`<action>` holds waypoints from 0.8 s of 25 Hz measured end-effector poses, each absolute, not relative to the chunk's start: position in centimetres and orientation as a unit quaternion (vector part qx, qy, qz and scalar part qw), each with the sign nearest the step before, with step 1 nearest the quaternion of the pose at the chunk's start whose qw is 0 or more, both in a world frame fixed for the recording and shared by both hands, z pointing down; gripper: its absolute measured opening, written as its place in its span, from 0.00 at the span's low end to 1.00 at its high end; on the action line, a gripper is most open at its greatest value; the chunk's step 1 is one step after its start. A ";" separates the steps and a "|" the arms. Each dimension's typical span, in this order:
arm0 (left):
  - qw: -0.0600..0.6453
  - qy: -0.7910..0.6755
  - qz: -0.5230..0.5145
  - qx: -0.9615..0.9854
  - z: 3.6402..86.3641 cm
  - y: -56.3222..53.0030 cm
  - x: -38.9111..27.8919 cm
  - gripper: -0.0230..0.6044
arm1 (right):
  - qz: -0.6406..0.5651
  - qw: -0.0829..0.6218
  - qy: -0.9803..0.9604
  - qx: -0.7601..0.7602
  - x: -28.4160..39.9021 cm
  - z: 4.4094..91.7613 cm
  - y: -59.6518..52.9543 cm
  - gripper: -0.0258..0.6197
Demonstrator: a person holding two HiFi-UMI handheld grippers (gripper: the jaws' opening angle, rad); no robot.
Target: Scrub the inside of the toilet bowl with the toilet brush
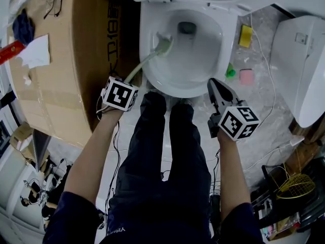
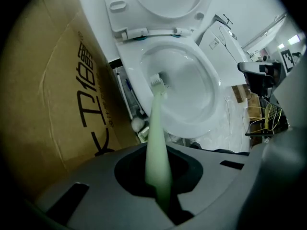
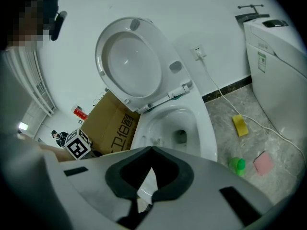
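The white toilet bowl point(image 1: 229, 34) stands open, its seat and lid point(image 3: 129, 61) raised. A toilet brush with a pale green handle point(image 1: 139, 65) slants into the bowl from the left. Its white head point(image 1: 163, 44) rests against the bowl's inner left wall, short of the drain hole point(image 1: 187, 27). My left gripper point(image 1: 127, 85) is shut on the handle point(image 2: 157, 162), and the brush head point(image 2: 157, 80) shows beyond it. Just over the front right rim hangs my right gripper point(image 1: 216, 88), shut with nothing held; in its own view the jaws point(image 3: 152, 150) meet above the bowl point(image 3: 204, 128).
A big cardboard box point(image 1: 61, 60) stands tight against the toilet's left side. On the tiled floor to the right lie a yellow sponge point(image 1: 245, 35), a green bottle point(image 1: 230, 72), a pink pad point(image 1: 246, 76) and a white cable. A white appliance point(image 1: 299, 65) stands further right. The person's legs point(image 1: 162, 161) front the bowl.
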State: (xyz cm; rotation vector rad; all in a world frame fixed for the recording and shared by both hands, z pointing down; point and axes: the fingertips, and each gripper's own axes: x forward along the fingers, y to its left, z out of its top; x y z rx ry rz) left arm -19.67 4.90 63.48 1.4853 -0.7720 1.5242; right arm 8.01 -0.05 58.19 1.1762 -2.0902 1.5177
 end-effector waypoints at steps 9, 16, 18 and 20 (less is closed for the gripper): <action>0.410 -0.330 0.598 0.605 63.6 -0.3 -19.7 0.09 | 0.531 0.151 -0.721 0.418 9.0 58.6 -1.1 0.05; 0.409 -0.329 0.588 0.615 63.8 -2.4 -18.8 0.09 | 0.538 0.147 -0.713 0.425 9.4 58.9 -1.5 0.05; 0.414 -0.329 0.580 0.620 63.9 -2.8 -18.0 0.09 | 0.538 0.145 -0.712 0.428 9.6 58.9 -1.8 0.05; 0.417 -0.328 0.573 0.625 64.0 -3.2 -17.1 0.09 | 0.538 0.144 -0.710 0.431 9.8 58.8 -1.9 0.05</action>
